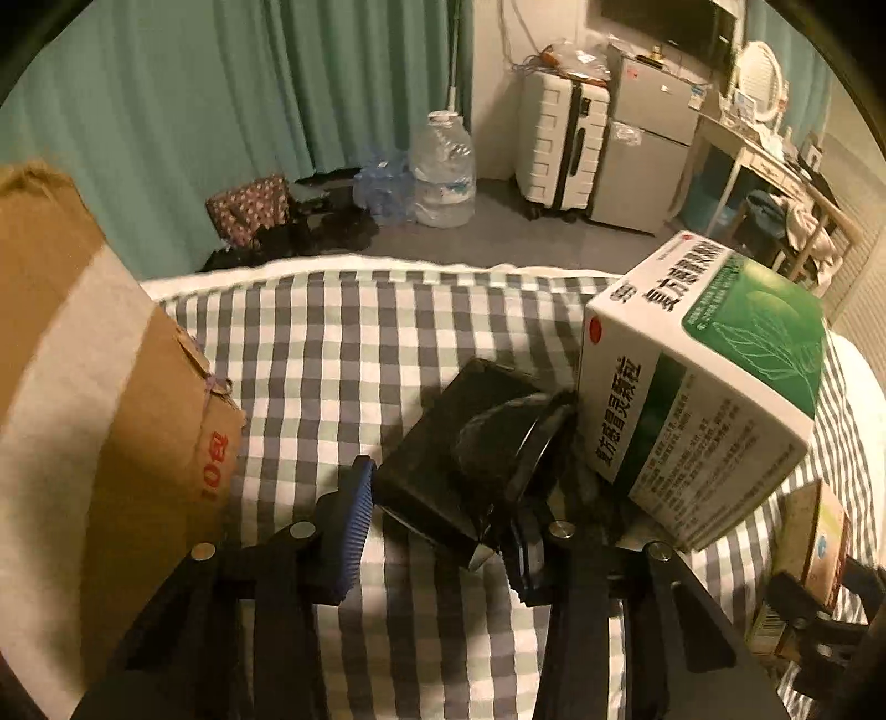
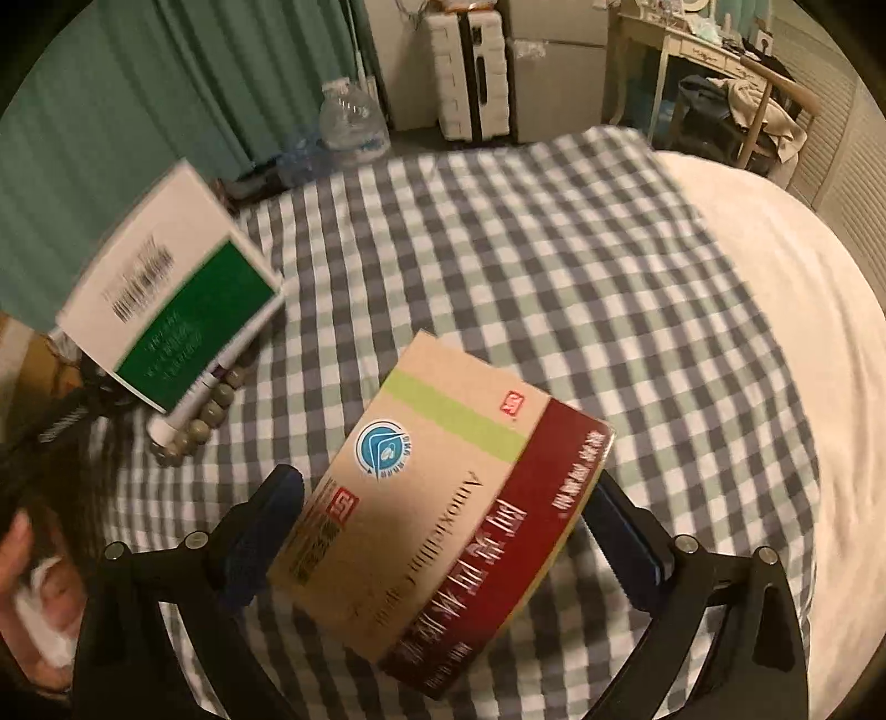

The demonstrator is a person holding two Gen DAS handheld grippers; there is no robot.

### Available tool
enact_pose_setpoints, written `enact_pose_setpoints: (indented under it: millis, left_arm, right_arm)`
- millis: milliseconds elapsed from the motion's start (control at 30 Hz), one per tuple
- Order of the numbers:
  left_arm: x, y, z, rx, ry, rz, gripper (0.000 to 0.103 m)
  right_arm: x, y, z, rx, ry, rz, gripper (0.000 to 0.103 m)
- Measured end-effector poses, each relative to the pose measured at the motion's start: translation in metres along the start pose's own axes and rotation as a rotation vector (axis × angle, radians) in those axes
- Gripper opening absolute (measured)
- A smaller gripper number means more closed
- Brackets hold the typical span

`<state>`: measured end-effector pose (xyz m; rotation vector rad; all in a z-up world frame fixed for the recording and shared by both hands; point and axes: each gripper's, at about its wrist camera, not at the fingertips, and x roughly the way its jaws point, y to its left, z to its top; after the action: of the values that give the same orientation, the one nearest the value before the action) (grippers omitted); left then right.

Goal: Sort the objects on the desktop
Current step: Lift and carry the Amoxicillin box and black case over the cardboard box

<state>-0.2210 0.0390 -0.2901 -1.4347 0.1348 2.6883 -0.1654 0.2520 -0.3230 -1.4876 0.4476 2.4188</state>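
My left gripper (image 1: 434, 526) is shut on a black object with a round part (image 1: 470, 443), held above the checked cloth (image 1: 343, 343). A white and green medicine box (image 1: 703, 387) leans against the black object on its right; it also shows in the right wrist view (image 2: 177, 299). My right gripper (image 2: 443, 543) is shut on a tan and dark red medicine box (image 2: 443, 520), held tilted above the cloth. A white tube and a string of beads (image 2: 194, 426) lie under the green box.
A brown cardboard box (image 1: 99, 421) stands at the left. The right gripper's tan box shows at the far right of the left wrist view (image 1: 814, 543). Beyond the cloth's edge are a water jug (image 1: 443, 171), a white suitcase (image 1: 559, 149) and a desk (image 2: 703, 50).
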Motion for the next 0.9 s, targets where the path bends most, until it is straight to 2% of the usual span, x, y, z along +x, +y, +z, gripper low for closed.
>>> enact_pose_setpoints:
  millis: [133,200,300,467,733,900]
  left_arm:
    - [-0.019,-0.009,0.003,0.041,-0.033,0.009,0.042]
    - [-0.027,-0.013,0.002,0.057,-0.042,0.010,0.042]
    - [-0.039,-0.017,-0.001,0.067,-0.048,0.006,0.042]
    - [-0.066,-0.023,-0.001,0.081,-0.080,0.002,0.042]
    - [-0.132,-0.017,-0.004,0.082,-0.161,0.001,0.042]
    - [-0.176,-0.006,-0.004,0.037,-0.201,-0.012,0.042]
  right_arm:
    - [0.002,-0.002,-0.008,-0.016,-0.021,0.032,0.099]
    - [-0.002,-0.007,-0.012,-0.007,-0.032,0.056,0.091]
    - [-0.009,-0.011,-0.019,-0.011,-0.033,0.086,0.086]
    - [-0.027,-0.012,-0.031,-0.005,-0.058,0.117,0.083]
    - [-0.084,-0.003,-0.040,-0.015,-0.171,0.150,0.083]
    - [-0.130,0.016,-0.042,-0.015,-0.266,0.182,0.083]
